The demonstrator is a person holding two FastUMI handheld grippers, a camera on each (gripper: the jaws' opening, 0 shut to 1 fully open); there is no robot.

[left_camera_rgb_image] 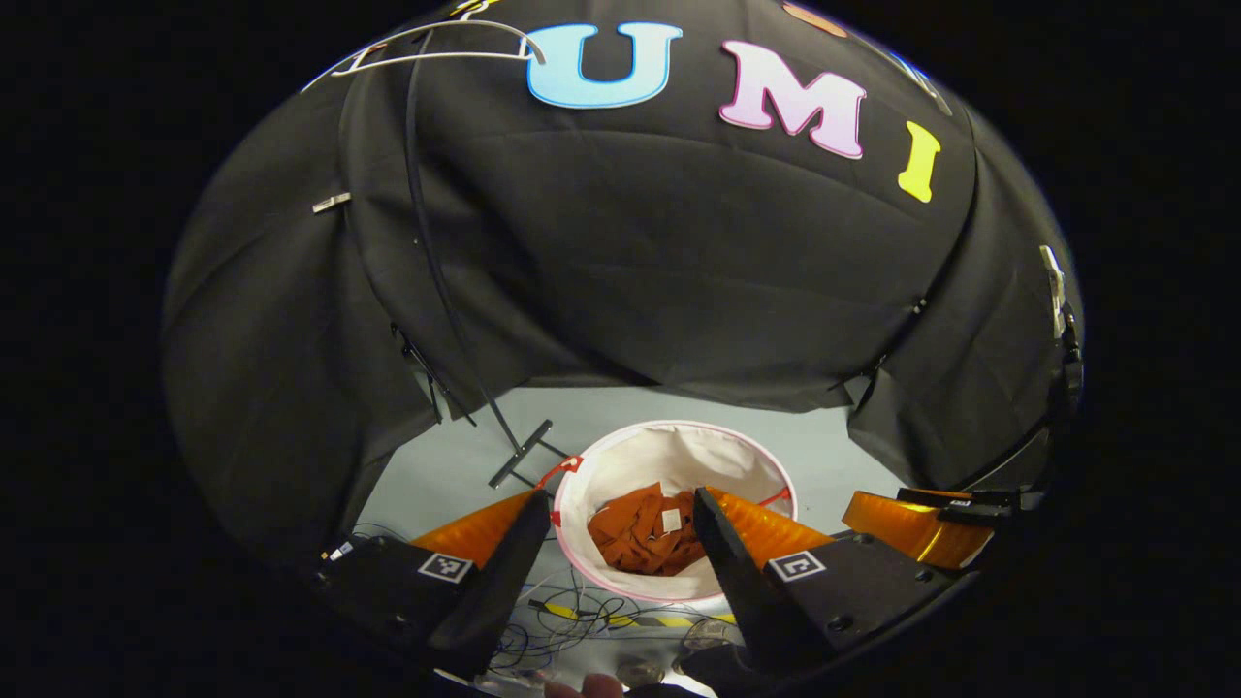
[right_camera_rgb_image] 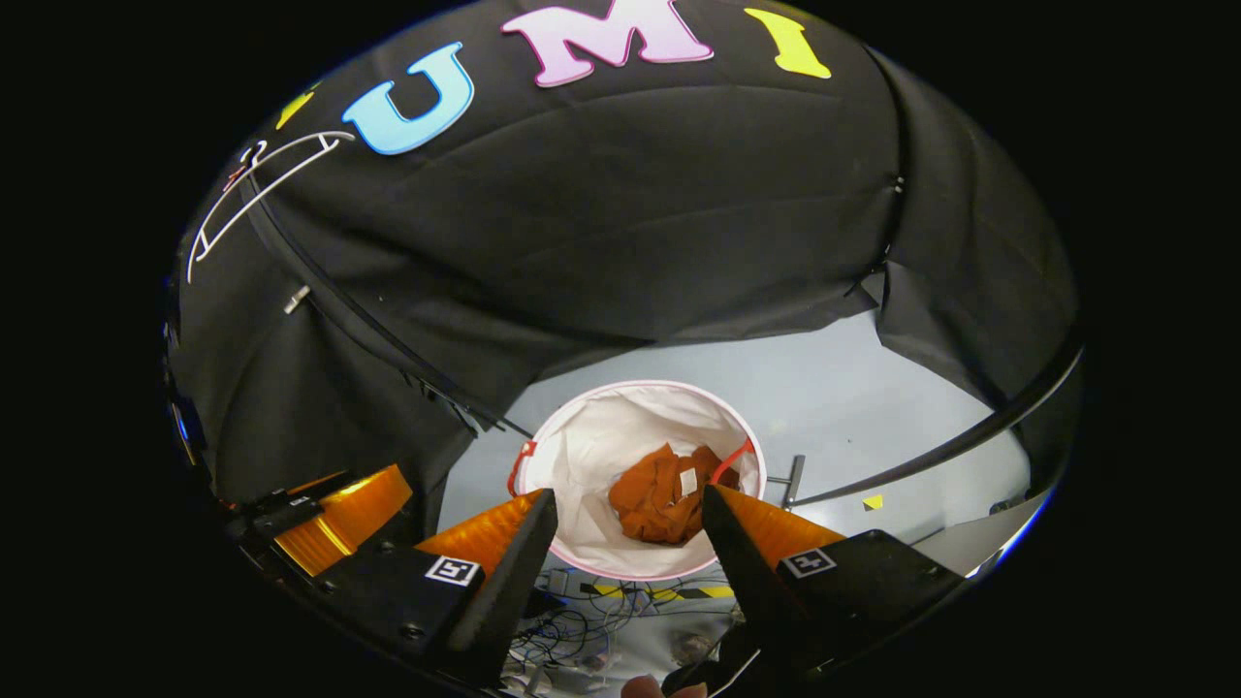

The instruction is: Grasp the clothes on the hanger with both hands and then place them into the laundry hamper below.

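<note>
An orange garment [left_camera_rgb_image: 642, 533] lies crumpled at the bottom of the white laundry hamper [left_camera_rgb_image: 679, 451], a small white tag showing on it. In the right gripper view the same garment [right_camera_rgb_image: 669, 504] rests inside the hamper [right_camera_rgb_image: 601, 436]. A bare white hanger [left_camera_rgb_image: 436, 47] hangs high at the upper left against the black cloth, and it appears again as the hanger [right_camera_rgb_image: 262, 184]. My left gripper [left_camera_rgb_image: 620, 509] stands open above the hamper with nothing between its fingers. My right gripper [right_camera_rgb_image: 630, 504] is open too, above the hamper. The other gripper's orange body [left_camera_rgb_image: 911, 528] shows at the right edge.
The hamper stands on a grey floor [right_camera_rgb_image: 853, 407] ringed by black cloth. A black stand pole [left_camera_rgb_image: 436, 271] runs down to a foot bar [left_camera_rgb_image: 521, 453] left of the hamper. Loose cables [left_camera_rgb_image: 582, 620] and yellow-black tape [right_camera_rgb_image: 679, 590] lie on the floor near its front rim.
</note>
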